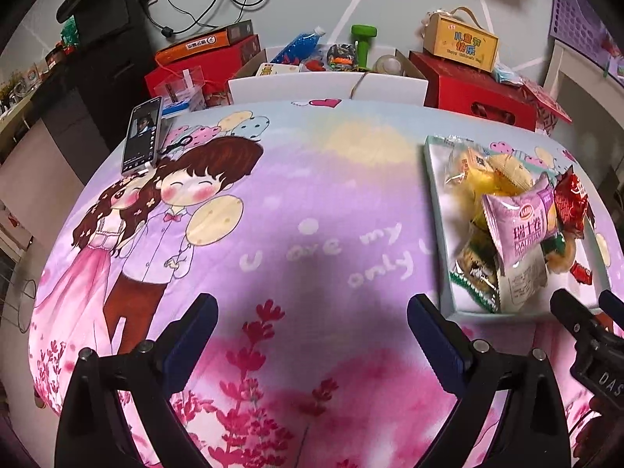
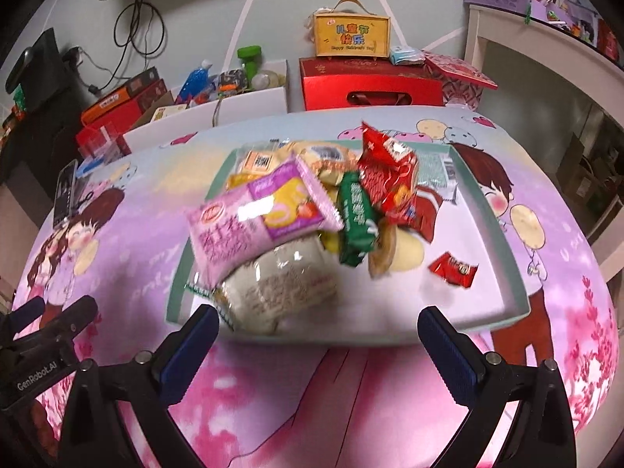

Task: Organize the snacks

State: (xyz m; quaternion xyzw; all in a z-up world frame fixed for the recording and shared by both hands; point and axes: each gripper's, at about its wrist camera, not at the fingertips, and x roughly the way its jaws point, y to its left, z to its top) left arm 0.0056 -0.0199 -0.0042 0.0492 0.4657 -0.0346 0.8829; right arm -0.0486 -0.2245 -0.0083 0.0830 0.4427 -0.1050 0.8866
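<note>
Just ahead of the right gripper (image 2: pixel 318 329) sits the tray (image 2: pixel 507 257) piled with snacks (image 2: pixel 296 210), fingers spread, holding nothing. Off to its left, the left gripper (image 1: pixel 312 312) hangs over bare tablecloth (image 1: pixel 296 195), also wide apart.

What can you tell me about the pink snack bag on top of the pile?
The pink snack bag is a puffy, sealed plastic pillow pack with crimped zigzag ends. It is pale pink with a purple band, a red logo, Chinese characters and a picture of a yellow swiss roll. It lies tilted on top of the heap in the tray, resting on a clear wrapped cake and touching a green packet. No gripper touches it.
</note>
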